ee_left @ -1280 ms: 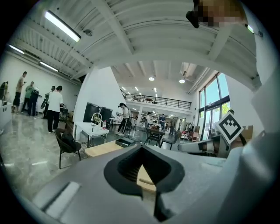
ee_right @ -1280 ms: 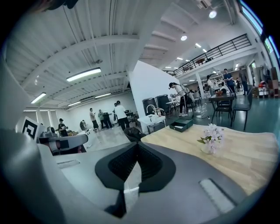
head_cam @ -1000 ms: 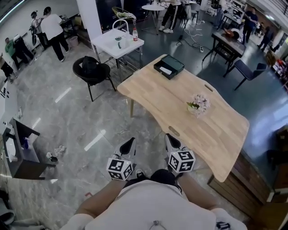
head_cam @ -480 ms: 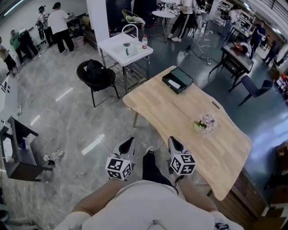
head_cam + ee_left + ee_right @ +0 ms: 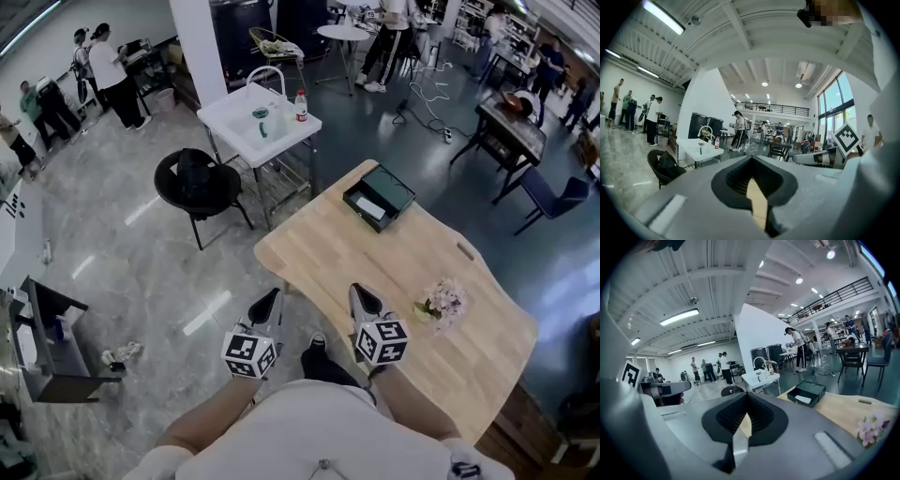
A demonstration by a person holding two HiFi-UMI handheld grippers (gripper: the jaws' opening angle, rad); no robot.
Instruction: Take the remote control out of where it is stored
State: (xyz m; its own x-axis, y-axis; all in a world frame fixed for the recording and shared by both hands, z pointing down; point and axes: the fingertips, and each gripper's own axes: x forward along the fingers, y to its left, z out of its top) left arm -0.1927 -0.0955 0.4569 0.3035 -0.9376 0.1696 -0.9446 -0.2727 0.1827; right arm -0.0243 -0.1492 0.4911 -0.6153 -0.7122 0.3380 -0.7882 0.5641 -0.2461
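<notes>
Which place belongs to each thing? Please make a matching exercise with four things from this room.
Things:
1. dark box
2. flowers
3. bottle
4. black chair

Places:
A. on the white table
B. on the floor, beside the white table
C. far end of the wooden table
D. nearer part of the wooden table

Pairs: 1-C, 2-D, 3-A, 4-B

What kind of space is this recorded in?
Probably a large open lab or workshop hall: a mezzanine railing under a high ceiling, people working along the walls, and scattered furniture such as the wooden table and white table.
</notes>
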